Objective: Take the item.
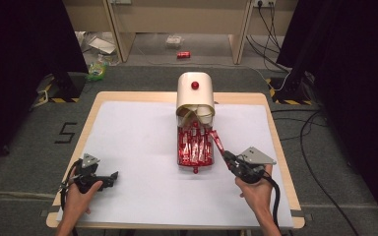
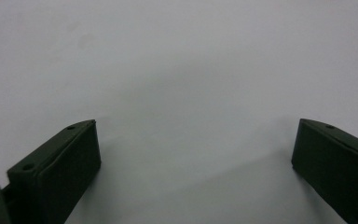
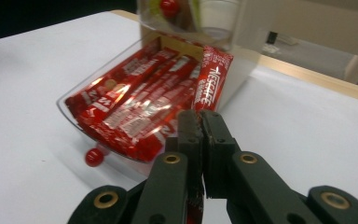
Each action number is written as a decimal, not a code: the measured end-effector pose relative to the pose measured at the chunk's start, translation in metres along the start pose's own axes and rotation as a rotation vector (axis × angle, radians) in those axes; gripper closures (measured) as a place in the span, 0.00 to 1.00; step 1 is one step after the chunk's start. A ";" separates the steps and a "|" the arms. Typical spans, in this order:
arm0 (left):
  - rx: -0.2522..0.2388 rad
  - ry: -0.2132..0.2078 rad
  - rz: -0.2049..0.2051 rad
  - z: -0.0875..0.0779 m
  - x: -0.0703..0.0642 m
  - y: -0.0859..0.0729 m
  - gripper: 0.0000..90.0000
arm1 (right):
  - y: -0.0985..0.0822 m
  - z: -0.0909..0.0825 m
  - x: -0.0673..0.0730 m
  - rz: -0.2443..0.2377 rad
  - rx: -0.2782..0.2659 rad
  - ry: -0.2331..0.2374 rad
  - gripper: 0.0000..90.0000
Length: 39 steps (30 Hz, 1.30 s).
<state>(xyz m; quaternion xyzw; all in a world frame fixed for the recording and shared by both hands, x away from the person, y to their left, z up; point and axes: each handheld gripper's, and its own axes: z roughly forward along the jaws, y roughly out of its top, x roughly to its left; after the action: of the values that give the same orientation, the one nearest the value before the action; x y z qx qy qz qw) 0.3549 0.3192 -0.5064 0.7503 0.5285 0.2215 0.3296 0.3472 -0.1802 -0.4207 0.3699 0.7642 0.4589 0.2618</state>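
Observation:
A cream dispenser box (image 1: 195,91) with a red knob stands at the table's middle back. Its clear drawer (image 1: 179,158) is pulled out toward me and holds several red coffee sachets (image 1: 193,146). My right gripper (image 1: 228,158) is shut on one red sachet (image 1: 217,140), which slants up beside the drawer's right edge. In the right gripper view the jaws (image 3: 201,121) pinch that sachet (image 3: 212,79) at its lower end, next to the drawer (image 3: 70,100) and its red knob (image 3: 94,157). My left gripper (image 1: 114,176) rests low at the front left, open with nothing between its jaws (image 2: 196,154).
A white sheet (image 1: 128,142) covers the wooden table (image 1: 281,147). Cables, a red can (image 1: 183,54) and litter lie on the floor behind the table. Black stands flank both sides.

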 end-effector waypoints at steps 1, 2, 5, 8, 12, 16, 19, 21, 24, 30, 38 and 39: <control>0.000 0.000 0.000 0.000 0.000 0.000 0.00 | -0.002 -0.003 -0.006 0.005 -0.004 -0.017 0.97; 0.000 0.000 0.001 0.000 0.000 0.000 0.00 | -0.003 -0.005 -0.008 0.011 -0.003 -0.024 0.97; -0.001 0.000 0.000 0.000 0.000 0.000 0.00 | -0.006 -0.008 -0.014 0.025 -0.008 -0.046 0.97; 0.000 0.000 0.000 0.000 0.000 0.000 0.00 | -0.010 -0.013 -0.025 0.043 -0.010 -0.078 0.97; 0.000 0.000 0.000 0.000 0.000 0.000 0.00 | -0.013 -0.019 -0.035 0.055 -0.016 -0.110 0.97; 0.000 0.001 0.001 0.000 0.000 0.000 0.00 | -0.016 -0.021 -0.040 0.060 -0.014 -0.128 0.97; 0.000 0.000 0.001 0.000 0.000 0.000 0.00 | -0.019 -0.023 -0.045 0.070 -0.007 -0.141 0.97; 0.000 0.000 0.001 0.000 0.000 0.000 0.00 | -0.021 -0.024 -0.048 0.074 -0.003 -0.155 0.97; 0.000 0.000 0.000 0.000 0.000 0.000 0.00 | -0.026 -0.023 -0.052 0.086 0.008 -0.167 0.97; 0.000 0.000 0.000 0.000 0.000 0.000 0.00 | -0.031 -0.023 -0.059 0.101 0.014 -0.185 0.97; 0.000 0.001 0.001 0.000 0.000 0.000 0.00 | -0.038 -0.022 -0.066 0.113 0.034 -0.204 0.97; 0.000 0.000 0.001 0.000 0.000 0.000 0.00 | -0.039 -0.022 -0.067 0.117 0.037 -0.204 0.97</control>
<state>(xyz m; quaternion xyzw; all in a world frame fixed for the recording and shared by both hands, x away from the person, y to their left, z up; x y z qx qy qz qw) 0.3548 0.3192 -0.5064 0.7506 0.5282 0.2218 0.3293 0.3576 -0.2571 -0.4421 0.4635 0.7191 0.4190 0.3041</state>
